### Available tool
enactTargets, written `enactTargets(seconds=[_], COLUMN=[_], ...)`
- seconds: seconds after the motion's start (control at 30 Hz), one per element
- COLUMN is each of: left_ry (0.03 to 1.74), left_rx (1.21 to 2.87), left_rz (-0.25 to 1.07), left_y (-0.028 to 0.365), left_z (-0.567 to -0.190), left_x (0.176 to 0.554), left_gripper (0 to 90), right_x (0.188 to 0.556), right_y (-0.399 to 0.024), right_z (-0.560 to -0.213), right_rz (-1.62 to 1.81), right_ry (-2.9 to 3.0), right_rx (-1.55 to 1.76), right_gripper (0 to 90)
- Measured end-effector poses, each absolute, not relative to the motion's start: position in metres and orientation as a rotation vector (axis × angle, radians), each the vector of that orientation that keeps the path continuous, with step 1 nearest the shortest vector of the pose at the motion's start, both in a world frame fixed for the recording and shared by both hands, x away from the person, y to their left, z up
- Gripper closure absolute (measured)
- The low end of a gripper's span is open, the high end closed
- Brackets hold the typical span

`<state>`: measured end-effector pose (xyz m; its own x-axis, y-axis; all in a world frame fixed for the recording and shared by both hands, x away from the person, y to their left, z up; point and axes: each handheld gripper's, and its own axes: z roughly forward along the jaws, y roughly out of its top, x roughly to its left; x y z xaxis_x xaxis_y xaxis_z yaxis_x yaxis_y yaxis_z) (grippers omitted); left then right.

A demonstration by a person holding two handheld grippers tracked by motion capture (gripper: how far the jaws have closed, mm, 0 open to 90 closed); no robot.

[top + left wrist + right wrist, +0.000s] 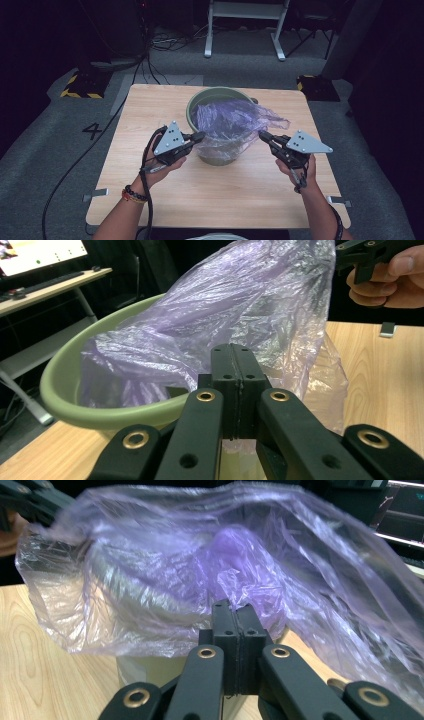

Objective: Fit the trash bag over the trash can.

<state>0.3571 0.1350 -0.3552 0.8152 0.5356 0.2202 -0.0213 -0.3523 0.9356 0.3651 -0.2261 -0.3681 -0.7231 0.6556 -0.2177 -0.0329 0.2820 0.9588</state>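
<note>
A pale green bin (214, 94) stands on the wooden table (160, 190), toward its far side. A thin purple plastic bag (231, 120) sits in its mouth and drapes over the near rim. My left gripper (200, 136) is at the bin's left side, jaws pressed together on the bag's edge. In the left gripper view its jaws (233, 352) meet in front of the bag (240, 305) and the bin rim (65, 390). My right gripper (262, 135) pinches the bag at the right side. In the right gripper view its jaws (233, 607) are shut on crumpled film (200, 555).
A cable (80, 165) trails from the left gripper off the table's left edge to the floor. Small metal clips (97, 194) sit at the table's near corners. Behind the table stand a white desk frame (245, 25) and yellow-and-black weighted bases (82, 85).
</note>
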Motion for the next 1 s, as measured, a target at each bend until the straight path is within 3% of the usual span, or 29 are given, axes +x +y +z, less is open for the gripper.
enactTargets(seconds=[0.13, 0.27, 0.37, 0.57, 0.63, 0.87, 1.0], left_ry=[0.410, 0.409, 0.410, 0.419, 0.390, 0.358, 0.422], left_rx=[1.846, 1.842, 1.843, 1.807, 1.813, 1.879, 1.880], left_rz=[0.605, 0.593, 0.600, 0.560, 0.523, 0.539, 0.593], left_y=[0.141, 0.145, 0.144, 0.137, 0.131, 0.100, 0.092], left_z=[-0.355, -0.353, -0.349, -0.336, -0.333, -0.332, -0.329], left_x=[0.357, 0.353, 0.348, 0.334, 0.329, 0.326, 0.337], left_gripper=[86.2, 78.1, 65.8, 29.9, 24.2, 20.4, 27.3], right_x=[0.366, 0.365, 0.365, 0.364, 0.364, 0.362, 0.361], right_y=[-0.230, -0.231, -0.230, -0.228, -0.228, -0.225, -0.225], right_z=[-0.372, -0.373, -0.373, -0.372, -0.371, -0.371, -0.371], right_rz=[1.479, 1.477, 1.477, 1.466, 1.464, 1.457, 1.462], right_ry=[1.962, 1.961, 1.959, 1.955, 1.954, 1.957, 1.956], right_rx=[0.566, 0.560, 0.555, 0.545, 0.542, 0.528, 0.506], right_gripper=[90.0, 90.0, 90.0, 90.0, 90.0, 90.0, 90.0])
